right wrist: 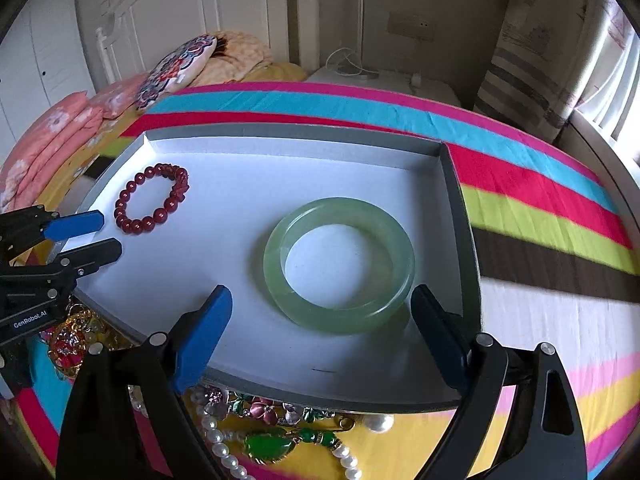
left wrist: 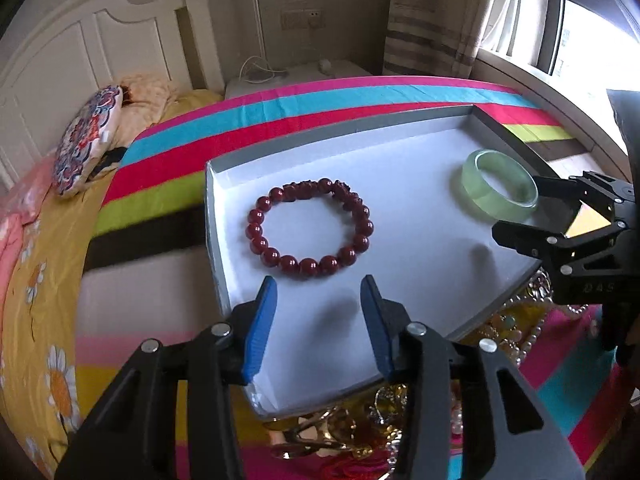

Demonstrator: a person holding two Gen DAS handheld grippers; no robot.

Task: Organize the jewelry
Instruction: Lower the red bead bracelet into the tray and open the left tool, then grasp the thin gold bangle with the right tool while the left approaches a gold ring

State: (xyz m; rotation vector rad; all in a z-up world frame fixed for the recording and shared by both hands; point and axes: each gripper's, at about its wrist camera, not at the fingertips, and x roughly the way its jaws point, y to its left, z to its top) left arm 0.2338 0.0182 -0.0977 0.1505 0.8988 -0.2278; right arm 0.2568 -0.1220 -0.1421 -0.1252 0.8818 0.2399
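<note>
So the red bead bracelet (left wrist: 310, 227) is lying flat inside the shallow white tray (left wrist: 420, 264), over toward its left end, and the pale green jade bangle (right wrist: 339, 265) is lying flat in the same tray toward the right end. The two are well apart with bare white tray floor between them.

The left claw (left wrist: 318, 320) is hanging just on the near side of the bead bracelet, blue pads parted, nothing between them and not touching the beads. The right claw (right wrist: 322, 336) is spread wide just on the near side of the bangle, one blue pad off to each side of the bangle's near edge. Pads aren't pressing on it as far as I can see, so it's released, not gripping anything.

The tray sits on a bed covered with a loud striped sheet (right wrist: 532, 208) in pink, blue, red, lime, brown and white. Right against the tray's near edge there's a whole heap of other jewelry on the sheet: a pearl strand (right wrist: 218, 440), a green stone pendant (right wrist: 269, 446), some flower brooches (right wrist: 264, 408) and gold-and-red pieces (left wrist: 320, 432) on the left side.

Further back there's a patterned pillow (left wrist: 90, 140) near a white headboard (left wrist: 80, 40), and a window with curtains (left wrist: 436, 20) on the right.
</note>
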